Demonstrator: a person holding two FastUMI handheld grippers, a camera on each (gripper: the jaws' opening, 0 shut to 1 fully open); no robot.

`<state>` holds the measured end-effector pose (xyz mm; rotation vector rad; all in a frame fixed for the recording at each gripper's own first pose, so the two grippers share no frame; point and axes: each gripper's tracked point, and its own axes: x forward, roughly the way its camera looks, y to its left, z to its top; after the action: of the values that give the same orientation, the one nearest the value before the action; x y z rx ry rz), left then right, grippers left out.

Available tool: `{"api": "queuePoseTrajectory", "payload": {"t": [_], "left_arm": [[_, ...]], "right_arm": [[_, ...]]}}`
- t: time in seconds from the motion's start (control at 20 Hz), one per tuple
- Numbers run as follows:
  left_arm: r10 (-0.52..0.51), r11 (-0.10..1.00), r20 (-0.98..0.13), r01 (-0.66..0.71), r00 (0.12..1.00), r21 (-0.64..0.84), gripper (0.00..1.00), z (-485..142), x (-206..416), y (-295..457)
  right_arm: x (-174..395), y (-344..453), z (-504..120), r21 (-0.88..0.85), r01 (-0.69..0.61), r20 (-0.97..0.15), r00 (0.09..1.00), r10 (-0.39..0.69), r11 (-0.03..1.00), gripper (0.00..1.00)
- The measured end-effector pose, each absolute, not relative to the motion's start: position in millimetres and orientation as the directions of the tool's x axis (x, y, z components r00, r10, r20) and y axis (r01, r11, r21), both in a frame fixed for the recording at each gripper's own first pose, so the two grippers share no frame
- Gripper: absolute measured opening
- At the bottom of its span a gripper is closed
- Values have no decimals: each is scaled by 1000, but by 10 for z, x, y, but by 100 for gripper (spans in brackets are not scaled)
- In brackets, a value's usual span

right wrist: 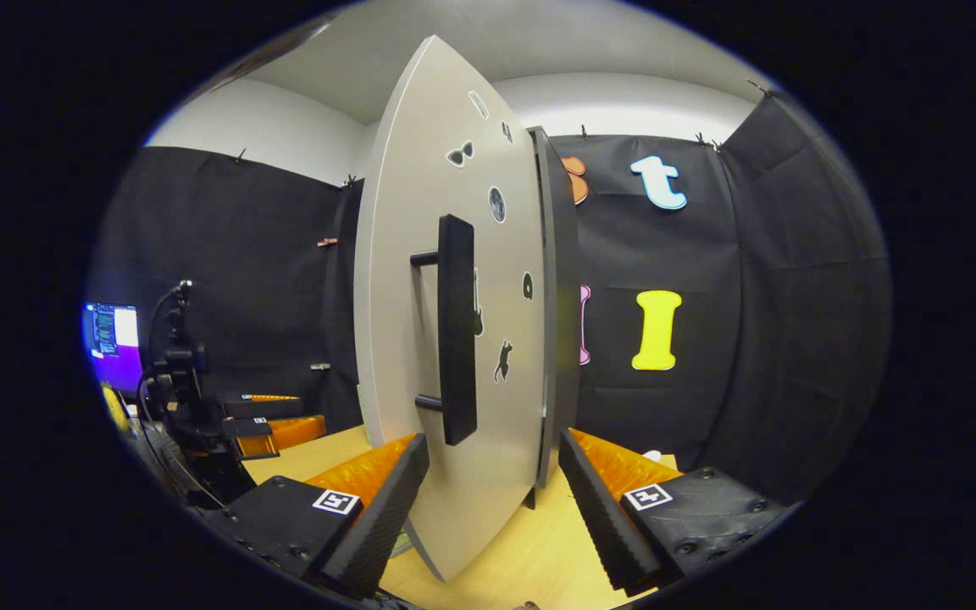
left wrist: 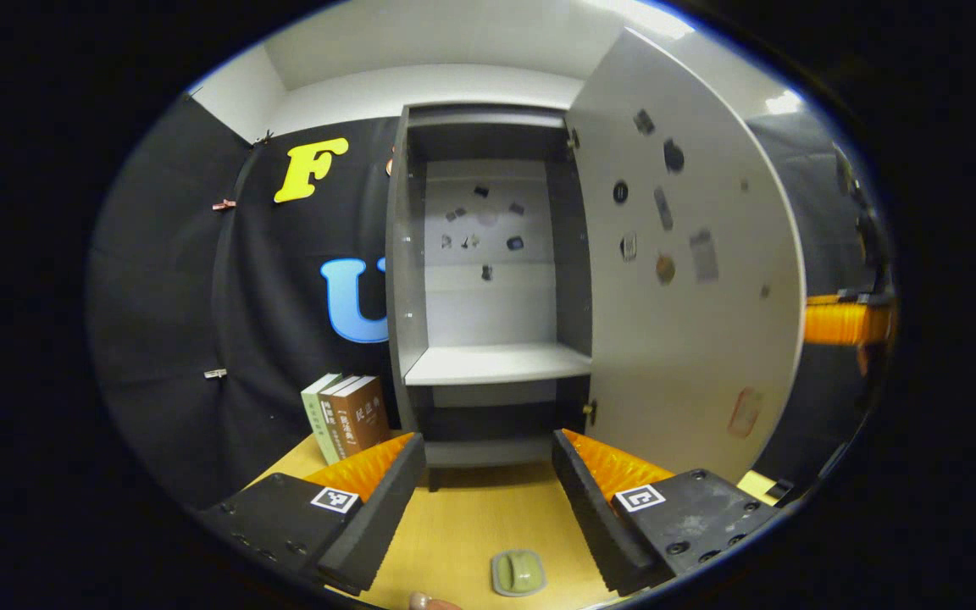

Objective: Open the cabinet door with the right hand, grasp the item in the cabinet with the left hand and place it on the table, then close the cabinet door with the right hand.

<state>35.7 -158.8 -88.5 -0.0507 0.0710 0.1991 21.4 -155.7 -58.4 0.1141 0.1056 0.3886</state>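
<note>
Between the spread fingers of the left gripper [left wrist: 488,508] one grey item [left wrist: 518,573] lies on the table [left wrist: 463,525]. Right gripper [right wrist: 492,508] stands apart too, around the edge of the open door [right wrist: 420,339]. Cabinet [left wrist: 488,288] shelf is bare; three books [left wrist: 346,415] stand beside it.

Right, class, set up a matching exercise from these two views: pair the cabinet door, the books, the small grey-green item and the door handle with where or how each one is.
Things:
1. cabinet door
2. books
3. small grey-green item
4. door handle

Places or states:
A. lying on the table between the left gripper's fingers
B. swung open
C. standing upright left of the cabinet
D. upright bar on the door's outer face

Pairs: 1-B, 2-C, 3-A, 4-D
</note>
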Motion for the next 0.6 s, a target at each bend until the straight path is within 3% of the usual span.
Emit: {"api": "queuePoseTrajectory", "payload": {"t": [0.3, 0.5, 0.6], "left_arm": [[247, 969, -30, -247, 969, -5, 93, -494, 206, -1456], [196, 980, -35, -197, 980, -31, 93, -541, 263, -1461], [146, 987, -30, -147, 989, -61, 94, -554, 338, -1419]], "right_arm": [[209, -1398, -546, 139, -475, -58, 872, 486, 869, 95], [236, -1295, -573, 145, -460, -80, 877, 474, 876, 100], [245, -1160, -564, 138, -446, -86, 884, 460, 884, 95]]}}
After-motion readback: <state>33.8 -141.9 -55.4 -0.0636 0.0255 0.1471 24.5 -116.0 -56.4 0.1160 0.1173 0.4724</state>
